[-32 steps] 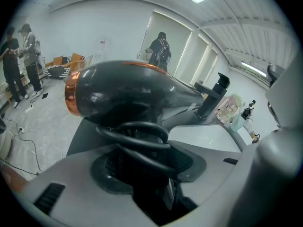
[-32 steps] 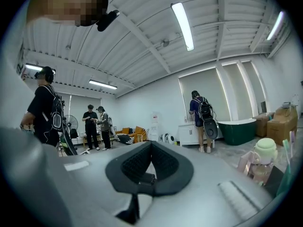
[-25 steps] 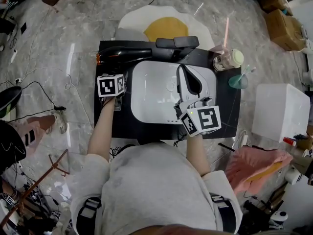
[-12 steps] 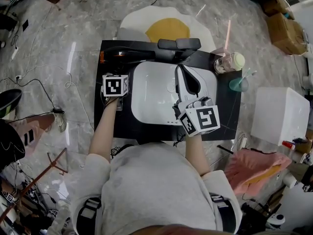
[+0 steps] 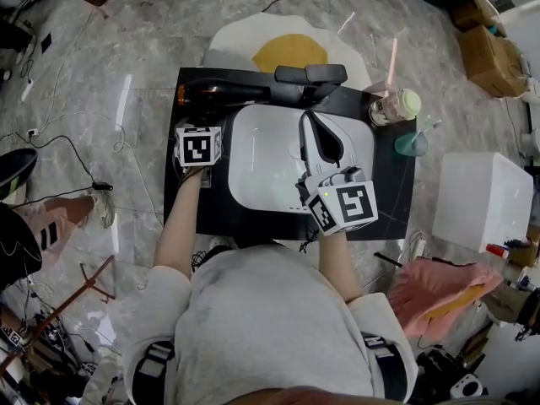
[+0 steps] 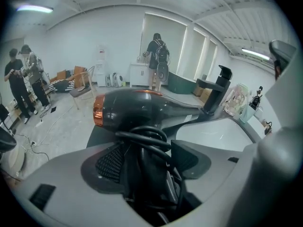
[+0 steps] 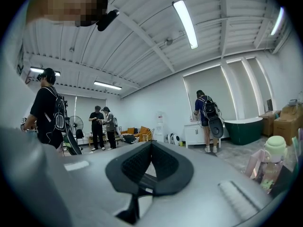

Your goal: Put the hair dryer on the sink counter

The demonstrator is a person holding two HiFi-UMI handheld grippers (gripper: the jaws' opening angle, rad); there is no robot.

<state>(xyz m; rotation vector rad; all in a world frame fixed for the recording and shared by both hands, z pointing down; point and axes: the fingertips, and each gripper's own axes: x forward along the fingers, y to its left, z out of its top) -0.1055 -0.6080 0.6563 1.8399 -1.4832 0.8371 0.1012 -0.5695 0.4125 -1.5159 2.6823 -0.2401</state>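
The left gripper (image 6: 149, 160), jaws just opened wide around the handle, frees the hair dryer (image 6: 137, 110) to rest on the far-left sink counter (image 5: 201, 218); the right gripper (image 7: 150, 167) is closed and empty.

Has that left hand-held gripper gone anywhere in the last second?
No. The left hand-held gripper stays beside the sink's left rim; its jaws have just been opening, with the hair dryer's handle between them.

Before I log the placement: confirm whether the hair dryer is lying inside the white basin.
No, the hair dryer lies on the black counter beyond the rim of the white basin, not in it.
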